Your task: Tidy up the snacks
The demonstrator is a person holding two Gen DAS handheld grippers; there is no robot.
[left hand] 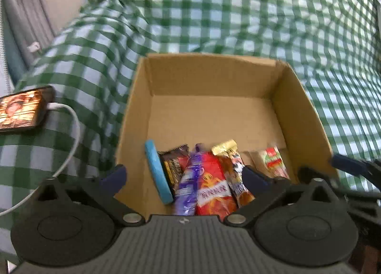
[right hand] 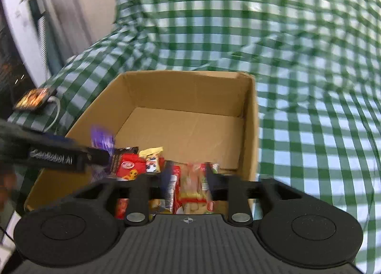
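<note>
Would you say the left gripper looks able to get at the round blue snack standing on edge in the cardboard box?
Probably yes: the left gripper is wide open above the box, the blue round snack sits uncovered just inside its left finger, and only the neighbouring wrappers crowd it.

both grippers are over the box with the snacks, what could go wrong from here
1. The pale snack packet sits between the right gripper fingers, so pulling back might drag it out of the cardboard box.
2. The two grippers are close together at the near end and could knock each other.
3. The phone and its white cable lie beside the box, where the left gripper might snag the cable.
</note>
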